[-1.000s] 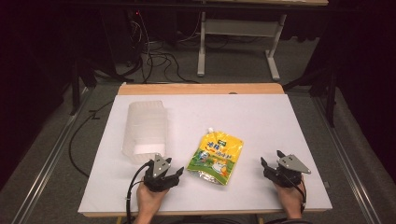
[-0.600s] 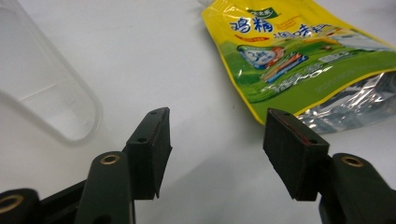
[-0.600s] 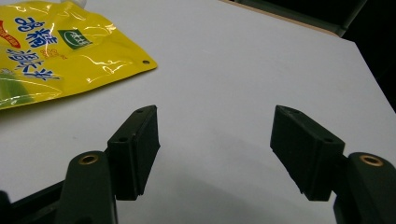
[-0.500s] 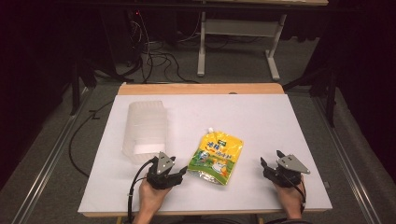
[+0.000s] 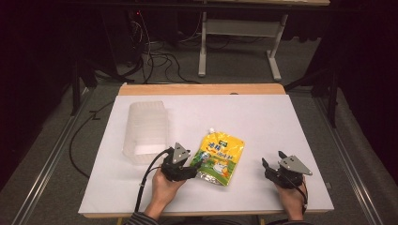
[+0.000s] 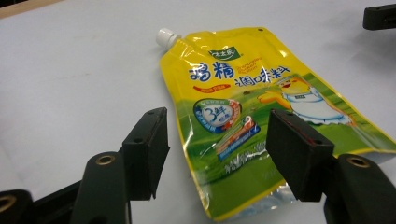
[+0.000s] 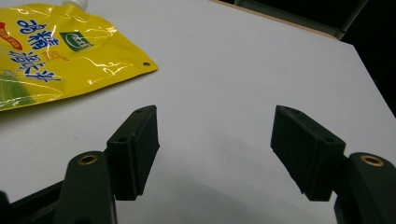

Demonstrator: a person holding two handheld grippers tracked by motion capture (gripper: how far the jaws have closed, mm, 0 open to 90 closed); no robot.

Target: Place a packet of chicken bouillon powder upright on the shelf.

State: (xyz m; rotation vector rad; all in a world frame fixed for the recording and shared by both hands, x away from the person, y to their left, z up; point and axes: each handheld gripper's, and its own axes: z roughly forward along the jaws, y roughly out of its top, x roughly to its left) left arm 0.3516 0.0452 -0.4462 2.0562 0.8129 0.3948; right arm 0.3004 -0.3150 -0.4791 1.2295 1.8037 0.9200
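My left gripper had just widened its jaws over the ungrasped yellow pouch; right gripper waited wide, empty.

- A white sheet is covering the wooden table, with the wood peeking out along the far edge.
- Grey floor is running behind it, cables sprawling across.
- A white-legged desk frame is standing at the back, everything around sitting in darkness.
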